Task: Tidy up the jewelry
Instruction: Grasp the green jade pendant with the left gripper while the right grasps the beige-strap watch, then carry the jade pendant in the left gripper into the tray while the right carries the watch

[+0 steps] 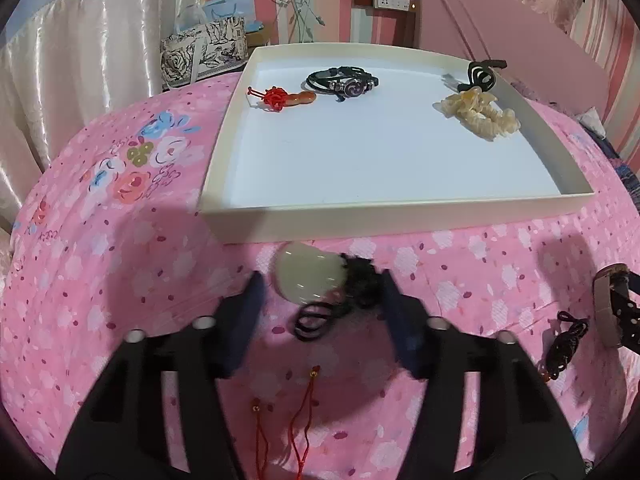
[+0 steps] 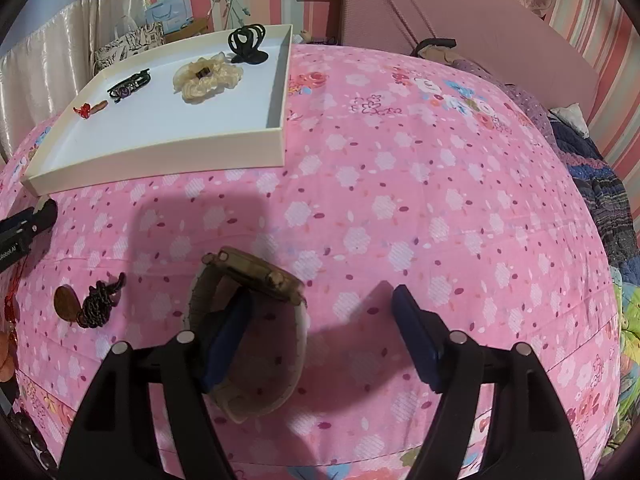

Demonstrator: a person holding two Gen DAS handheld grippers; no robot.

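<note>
A white shallow tray (image 1: 400, 216) (image 2: 160, 156) lies on the pink floral bedspread. It holds a red knot charm (image 1: 276, 97), a black bracelet (image 1: 344, 80), a cream scrunchie (image 1: 480, 114) and a black hair claw (image 1: 482, 74). My left gripper (image 1: 320, 304) is open, its fingers on either side of a pale jade pendant (image 1: 306, 276) with a black cord, just before the tray. My right gripper (image 2: 320, 320) is open. Its left finger (image 2: 226, 332) sits inside the loop of a beige-strapped wristwatch (image 2: 256, 276) on the bed.
A brown pendant with dark cord (image 2: 86, 304) lies left of the watch. Red cords (image 1: 296, 420) lie under my left gripper. A pink headboard (image 2: 460, 28) stands behind. A floral bag (image 1: 200, 52) and curtain stand at back left. Folded clothes (image 2: 600, 184) lie at right.
</note>
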